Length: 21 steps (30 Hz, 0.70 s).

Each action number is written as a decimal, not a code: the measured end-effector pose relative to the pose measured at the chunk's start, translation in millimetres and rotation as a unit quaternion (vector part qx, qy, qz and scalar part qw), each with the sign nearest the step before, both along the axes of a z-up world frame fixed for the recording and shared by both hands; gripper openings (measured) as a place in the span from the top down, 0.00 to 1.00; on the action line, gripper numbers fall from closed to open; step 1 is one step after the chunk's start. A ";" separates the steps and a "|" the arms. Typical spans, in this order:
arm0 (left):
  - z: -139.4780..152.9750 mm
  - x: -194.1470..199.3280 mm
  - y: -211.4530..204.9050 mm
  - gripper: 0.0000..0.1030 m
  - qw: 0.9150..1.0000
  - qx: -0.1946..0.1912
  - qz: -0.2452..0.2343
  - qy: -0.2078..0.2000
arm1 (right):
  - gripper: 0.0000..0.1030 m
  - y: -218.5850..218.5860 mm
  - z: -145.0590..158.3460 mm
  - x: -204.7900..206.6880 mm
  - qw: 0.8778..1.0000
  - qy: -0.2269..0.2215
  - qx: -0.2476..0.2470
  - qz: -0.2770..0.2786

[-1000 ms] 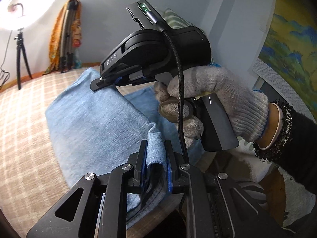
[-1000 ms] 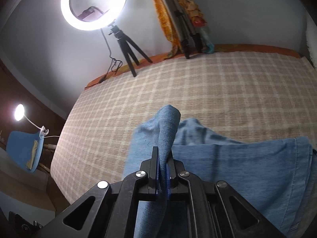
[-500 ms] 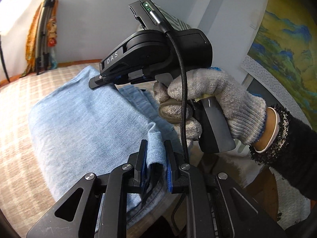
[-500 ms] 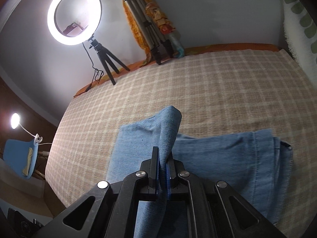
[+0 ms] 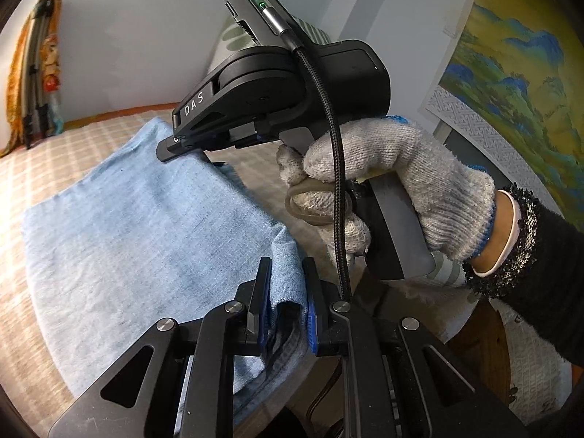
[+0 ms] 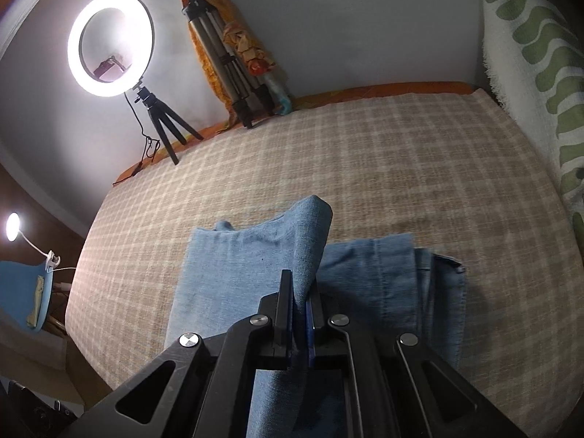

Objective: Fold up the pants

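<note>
Pants of light blue denim lay on the checked bedspread, lower centre in both views. Left gripper was nearly closed, both pads pinching a bunched fold of the cloth at bottom centre. Only the left wrist view showed the right gripper's black body and the gloved right hand holding it, at centre right, with its tip resting at the cloth's far edge; a landscape painting filled the upper right. Only the right wrist view showed the right gripper closed on a raised flap of denim, plus the lit ring light at upper left and a folded tripod against the wall. In that view the folded pants ran with their long axis left to right across the frame, layered edges pointing right.
</note>
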<state>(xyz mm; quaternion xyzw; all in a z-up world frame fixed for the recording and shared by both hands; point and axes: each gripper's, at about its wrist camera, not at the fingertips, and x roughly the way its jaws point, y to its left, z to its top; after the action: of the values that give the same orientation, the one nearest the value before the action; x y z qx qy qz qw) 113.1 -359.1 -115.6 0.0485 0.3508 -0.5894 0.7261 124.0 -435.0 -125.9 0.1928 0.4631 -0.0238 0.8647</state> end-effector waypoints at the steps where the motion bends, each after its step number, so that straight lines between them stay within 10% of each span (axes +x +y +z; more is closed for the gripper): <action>1: -0.4 -0.7 -3.2 0.87 1.000 0.001 -0.004 0.000 | 0.98 -4.3 -0.4 -1.7 1.000 0.001 0.000 -0.003; 21: -15.6 9.2 -27.4 0.87 0.999 0.024 -0.048 0.002 | 0.98 -49.7 -21.5 -29.8 0.999 0.012 0.002 -0.043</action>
<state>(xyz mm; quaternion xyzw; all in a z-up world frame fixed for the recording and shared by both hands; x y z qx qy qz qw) 122.3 -386.5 -131.1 0.0815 0.3636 -0.6149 0.6950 94.2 -484.7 -147.4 0.2136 0.4649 -0.0622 0.8569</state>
